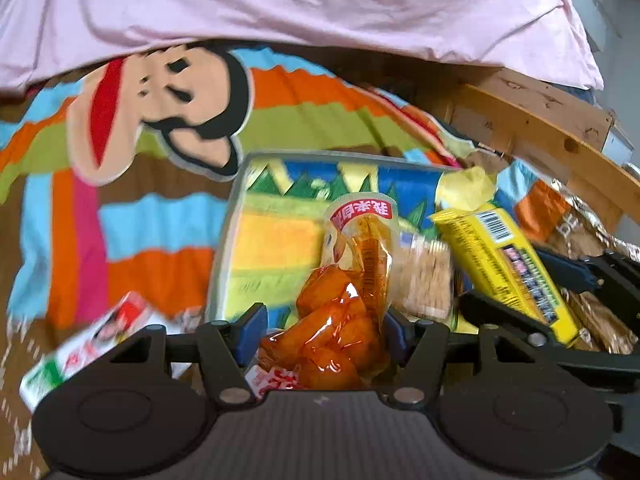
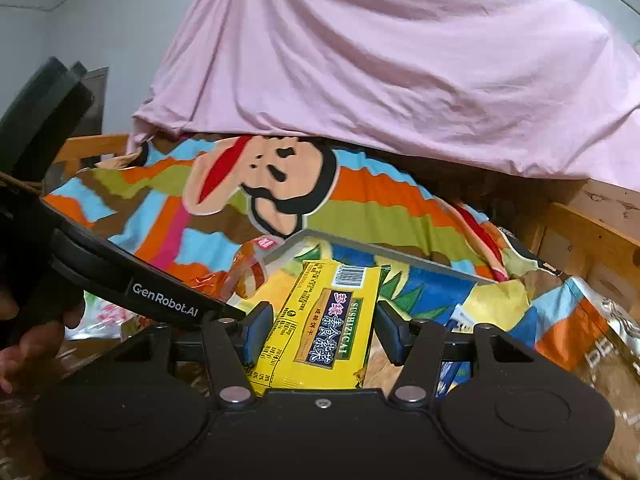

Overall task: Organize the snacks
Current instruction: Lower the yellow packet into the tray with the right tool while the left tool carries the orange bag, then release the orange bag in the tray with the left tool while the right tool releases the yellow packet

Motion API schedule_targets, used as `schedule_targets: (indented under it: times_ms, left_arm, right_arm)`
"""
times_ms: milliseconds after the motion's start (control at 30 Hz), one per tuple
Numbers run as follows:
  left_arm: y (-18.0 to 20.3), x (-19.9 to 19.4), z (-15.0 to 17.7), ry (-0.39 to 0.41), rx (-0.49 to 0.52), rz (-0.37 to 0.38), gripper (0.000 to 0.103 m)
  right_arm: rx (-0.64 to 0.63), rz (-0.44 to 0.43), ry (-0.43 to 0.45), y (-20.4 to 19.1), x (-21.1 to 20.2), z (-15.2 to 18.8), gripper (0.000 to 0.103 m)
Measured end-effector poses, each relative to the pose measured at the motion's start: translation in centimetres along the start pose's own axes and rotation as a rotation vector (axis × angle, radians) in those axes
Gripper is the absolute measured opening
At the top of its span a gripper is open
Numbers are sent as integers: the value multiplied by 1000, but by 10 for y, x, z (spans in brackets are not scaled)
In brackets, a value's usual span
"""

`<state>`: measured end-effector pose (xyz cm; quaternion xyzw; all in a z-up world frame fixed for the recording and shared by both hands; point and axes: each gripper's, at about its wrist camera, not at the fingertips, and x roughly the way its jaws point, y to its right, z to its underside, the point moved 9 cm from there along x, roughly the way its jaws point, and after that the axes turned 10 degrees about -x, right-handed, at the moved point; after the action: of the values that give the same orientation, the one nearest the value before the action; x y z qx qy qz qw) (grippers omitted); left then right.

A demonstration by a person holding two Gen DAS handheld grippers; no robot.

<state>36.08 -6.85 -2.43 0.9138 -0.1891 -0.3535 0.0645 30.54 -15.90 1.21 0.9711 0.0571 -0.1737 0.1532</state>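
Observation:
My left gripper point(image 1: 322, 330) is shut on a clear packet of orange snack pieces point(image 1: 344, 312) and holds it over a clear tray point(image 1: 224, 240) on the bed. My right gripper point(image 2: 322, 330) is shut on a yellow biscuit packet point(image 2: 324, 324), also over the tray's rim point(image 2: 384, 254). In the left wrist view the yellow packet point(image 1: 508, 264) and the right gripper point(image 1: 592, 276) show at the right. The orange packet point(image 2: 244, 276) and the left gripper's body show at the left of the right wrist view. A cracker pack point(image 1: 424, 280) lies in the tray.
A striped cartoon blanket point(image 1: 160, 208) covers the bed, with a pink sheet point(image 1: 320, 4) behind. A red, white and green packet point(image 1: 92, 344) lies at the lower left. A silver and orange bag point(image 2: 592, 332) lies at the right. A wooden bed frame point(image 1: 552, 140) runs along the right.

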Motion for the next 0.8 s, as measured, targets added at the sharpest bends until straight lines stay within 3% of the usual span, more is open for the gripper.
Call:
schedule_targets:
  times_ms: [200,367,633,800]
  left_arm:
    - [18,48,-34,17,33,31,65]
    - [22,83,-49,15,2,54,65]
    - [48,116,-53,-1,-39,144,65]
    - [70,128,-40,4,23,153,66]
  right_arm:
    - [39,41,-47,39,50,13,58]
    - [53,76,-93,59,80,27,58]
    - [88,163,-170,93,89,56,58]
    - [120,183,-207,104,84,73,58]
